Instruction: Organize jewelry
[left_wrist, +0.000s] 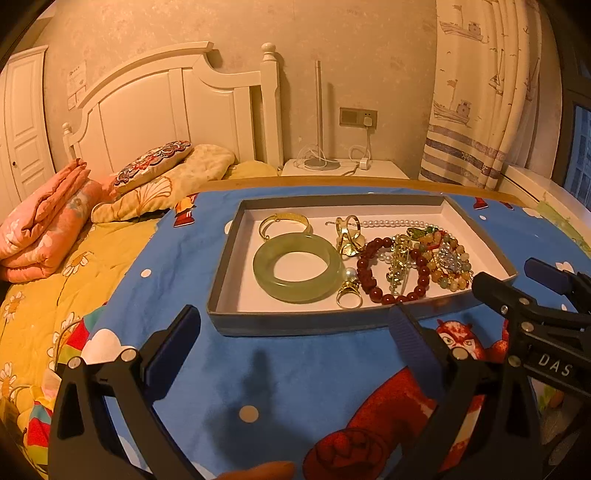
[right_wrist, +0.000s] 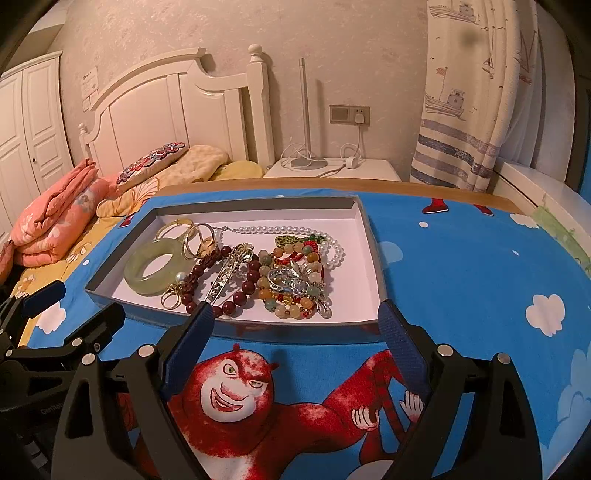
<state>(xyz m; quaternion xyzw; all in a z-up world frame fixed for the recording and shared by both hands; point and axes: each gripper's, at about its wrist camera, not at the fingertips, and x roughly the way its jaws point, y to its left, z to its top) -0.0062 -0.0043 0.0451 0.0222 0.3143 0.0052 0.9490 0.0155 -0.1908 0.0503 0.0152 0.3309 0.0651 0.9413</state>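
Note:
A grey shallow box (left_wrist: 295, 325) (right_wrist: 295, 334) with a white floor holds jewelry on the blue cartoon cloth. In it lie a green jade bangle (left_wrist: 297, 291) (right_wrist: 146, 284), a gold bangle (left_wrist: 283, 220), a dark red bead bracelet (left_wrist: 369, 280) (right_wrist: 243, 288), a pearl necklace (left_wrist: 391, 223) (right_wrist: 280, 229), a multicolour bead bracelet (right_wrist: 291, 306), a silver brooch (right_wrist: 290, 282) and a pearl ring (left_wrist: 349, 291). My left gripper (left_wrist: 295, 328) is open and empty just before the box's near wall. My right gripper (right_wrist: 295, 325) is open and empty at the near wall's right half.
The blue cloth (right_wrist: 461, 277) covers a board with a wooden far edge (left_wrist: 332, 181). A bed with pillows (left_wrist: 159, 177) and folded pink quilt (left_wrist: 48, 229) lies left. A white nightstand (right_wrist: 332, 168) with a lamp stands behind, curtains (right_wrist: 472, 110) at the right.

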